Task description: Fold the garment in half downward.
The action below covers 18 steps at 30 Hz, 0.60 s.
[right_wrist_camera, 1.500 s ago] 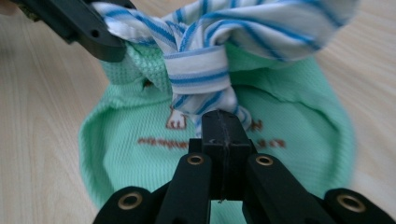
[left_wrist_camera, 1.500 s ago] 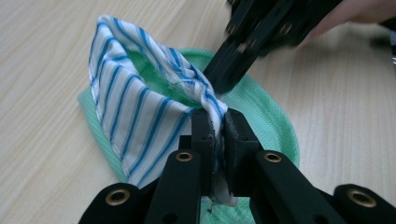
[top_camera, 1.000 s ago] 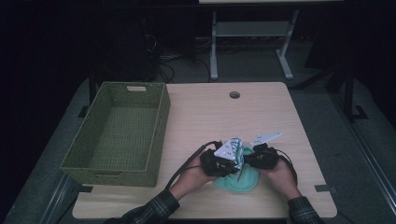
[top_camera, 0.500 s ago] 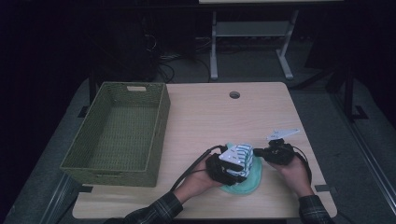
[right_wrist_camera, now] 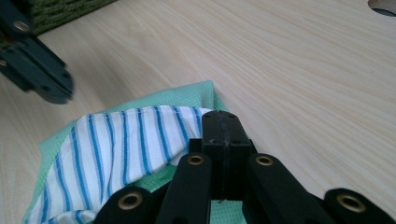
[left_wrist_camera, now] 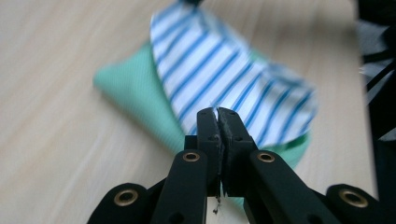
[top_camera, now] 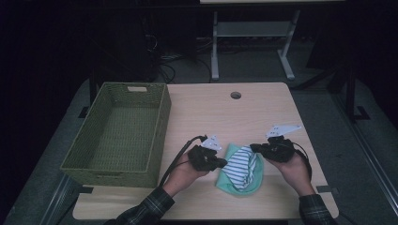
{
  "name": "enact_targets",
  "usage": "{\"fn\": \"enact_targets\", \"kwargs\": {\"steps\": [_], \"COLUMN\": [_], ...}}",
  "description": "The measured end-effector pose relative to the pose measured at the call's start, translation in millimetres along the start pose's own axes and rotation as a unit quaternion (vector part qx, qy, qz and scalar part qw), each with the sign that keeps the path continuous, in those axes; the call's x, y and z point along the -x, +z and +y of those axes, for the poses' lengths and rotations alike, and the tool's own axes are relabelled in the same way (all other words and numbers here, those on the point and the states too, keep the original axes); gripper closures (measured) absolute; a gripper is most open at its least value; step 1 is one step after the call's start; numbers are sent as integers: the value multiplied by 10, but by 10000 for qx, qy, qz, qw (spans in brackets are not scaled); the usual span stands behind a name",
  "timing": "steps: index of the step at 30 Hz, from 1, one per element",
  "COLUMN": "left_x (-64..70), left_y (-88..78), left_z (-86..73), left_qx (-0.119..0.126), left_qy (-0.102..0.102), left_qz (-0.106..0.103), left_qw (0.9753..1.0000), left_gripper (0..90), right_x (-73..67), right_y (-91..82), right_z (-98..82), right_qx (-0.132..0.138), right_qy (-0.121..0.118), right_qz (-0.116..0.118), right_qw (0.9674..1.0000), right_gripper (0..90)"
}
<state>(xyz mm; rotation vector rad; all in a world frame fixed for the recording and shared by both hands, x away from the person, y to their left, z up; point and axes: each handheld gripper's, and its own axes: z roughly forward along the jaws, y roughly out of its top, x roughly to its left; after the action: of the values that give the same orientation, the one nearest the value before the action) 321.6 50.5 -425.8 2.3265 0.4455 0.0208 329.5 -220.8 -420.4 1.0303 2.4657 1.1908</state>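
Both grippers have pulled apart since the earlier frames, from meeting over the cloth to one at each side of it, and the striped layer now lies spread across the green one. L gripper (left_wrist_camera: 218,113): jaws just closed further, now pinched on the near edge of the striped cloth (left_wrist_camera: 224,70), a sliver of fabric showing between the pads. R gripper (right_wrist_camera: 223,122): jaws clamped tight on the striped cloth's edge, where the white-and-blue hem runs in under them. Green cloth (top_camera: 226,183) lies flat beneath, on the table (top_camera: 211,112) near its front edge, between the two hands. L hand (top_camera: 185,171) and R hand (top_camera: 293,168) come in from the bottom of the high view, plaid sleeves at the wrists. Woven basket (top_camera: 119,133) sits well to the left of the cloth, apart from both grippers.
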Motion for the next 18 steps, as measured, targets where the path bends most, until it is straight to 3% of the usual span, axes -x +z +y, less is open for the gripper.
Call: {"fn": "enact_targets", "kwargs": {"steps": [4, 11, 14, 18], "left_x": [13, 72, 97, 78], "left_y": [148, 349, 426, 422], "left_z": [-20, -10, -22, -3], "left_qx": [-213, -387, -464, -528], "left_qy": [59, 236, 335, 485], "left_qz": [-46, -73, -58, 95], "left_qw": [9997, 9989, 9983, 9974], "left_gripper": [882, 885, 894, 895], "right_x": [5, 85, 95, 98], "right_y": [31, 232, 270, 277], "right_z": [-19, -194, -236, -262], "right_qx": [-77, -577, -675, -732], "right_qy": [34, 158, 199, 180], "right_qz": [55, 90, 111, 88], "right_qw": [9999, 9982, 9975, 9971], "right_gripper": [899, 898, 899, 898]}}
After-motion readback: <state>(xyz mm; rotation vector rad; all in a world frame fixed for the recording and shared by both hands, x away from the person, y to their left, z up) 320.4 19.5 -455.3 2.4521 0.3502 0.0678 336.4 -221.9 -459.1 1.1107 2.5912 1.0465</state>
